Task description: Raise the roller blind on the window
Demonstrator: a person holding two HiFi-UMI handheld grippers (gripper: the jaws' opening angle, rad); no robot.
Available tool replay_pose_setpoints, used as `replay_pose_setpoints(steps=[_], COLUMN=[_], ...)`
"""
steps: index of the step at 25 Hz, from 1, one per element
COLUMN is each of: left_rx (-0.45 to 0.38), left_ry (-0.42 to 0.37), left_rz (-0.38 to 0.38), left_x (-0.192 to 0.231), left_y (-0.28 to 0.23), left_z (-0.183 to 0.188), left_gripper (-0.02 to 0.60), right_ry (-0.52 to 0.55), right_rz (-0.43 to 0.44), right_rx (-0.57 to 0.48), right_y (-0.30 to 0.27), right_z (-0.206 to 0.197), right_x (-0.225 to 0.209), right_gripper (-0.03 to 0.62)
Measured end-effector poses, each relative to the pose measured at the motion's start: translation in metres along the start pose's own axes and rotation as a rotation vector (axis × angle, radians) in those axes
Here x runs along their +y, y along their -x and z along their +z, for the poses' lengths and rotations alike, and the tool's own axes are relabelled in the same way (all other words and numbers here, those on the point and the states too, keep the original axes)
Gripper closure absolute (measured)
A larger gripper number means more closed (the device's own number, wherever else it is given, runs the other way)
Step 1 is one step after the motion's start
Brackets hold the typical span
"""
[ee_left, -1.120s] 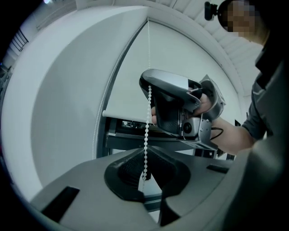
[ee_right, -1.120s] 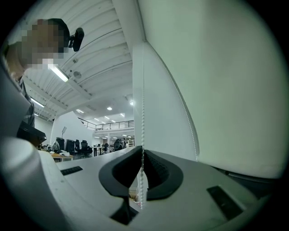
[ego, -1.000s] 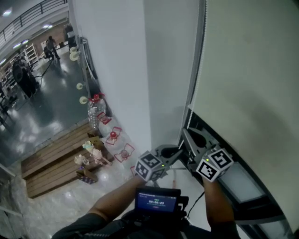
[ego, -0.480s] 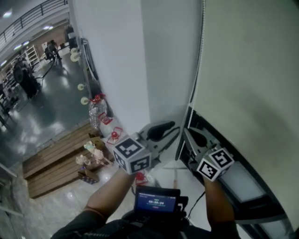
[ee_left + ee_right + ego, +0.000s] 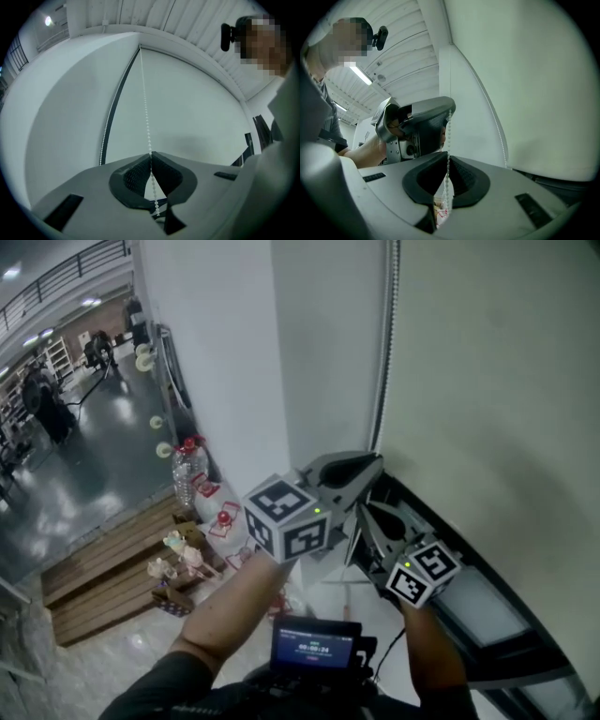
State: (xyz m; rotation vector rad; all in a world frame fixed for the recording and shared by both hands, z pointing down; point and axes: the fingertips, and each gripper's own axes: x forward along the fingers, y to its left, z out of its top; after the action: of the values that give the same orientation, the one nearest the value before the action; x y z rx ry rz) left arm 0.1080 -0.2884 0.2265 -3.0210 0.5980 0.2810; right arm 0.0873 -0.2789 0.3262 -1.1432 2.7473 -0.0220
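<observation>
The roller blind (image 5: 497, 381) is seen drawn down over the window, filling the right of the head view, with a white wall (image 5: 234, 362) beside it on the left. The left hand-held gripper (image 5: 372, 463) is held just above the right hand-held gripper (image 5: 366, 514), both near the blind's left edge. The bead chain (image 5: 384, 362) is hung along that edge and is passed between both pairs of jaws. The left jaws have just been closing and are pressed together on the chain. The right jaws are likewise pinched on it, lower down.
</observation>
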Motion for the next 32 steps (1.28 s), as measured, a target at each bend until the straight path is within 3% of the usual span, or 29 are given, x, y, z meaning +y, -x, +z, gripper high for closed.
replay_pose_setpoints(steps=[6, 10, 25, 32], left_rx=[-0.033, 0.002, 0.116, 0.133], left_ry=[-0.033, -0.052, 0.013, 0.018], left_rz=[-0.002, 0.016, 0.05, 0.057], left_x=[-0.002, -0.002, -0.002, 0.001], left_y=[0.005, 0.009, 0.023, 0.026], left_z=[-0.003, -0.014, -0.101, -0.113], left_gripper=[0.584, 0.584, 0.586, 0.586], right_ry=[-0.008, -0.022, -0.138, -0.115], right_rz=[0.001, 0.002, -0.046, -0.061], right_rx=[-0.009, 0.022, 0.151, 0.208], right_y=[0.003, 0.003, 0.016, 0.022], right_z=[-0.003, -0.014, -0.099, -0.105], right_x=[0.003, 0.004, -0.004, -0.004], right_gripper=[0.579, 0.579, 0.579, 0.574])
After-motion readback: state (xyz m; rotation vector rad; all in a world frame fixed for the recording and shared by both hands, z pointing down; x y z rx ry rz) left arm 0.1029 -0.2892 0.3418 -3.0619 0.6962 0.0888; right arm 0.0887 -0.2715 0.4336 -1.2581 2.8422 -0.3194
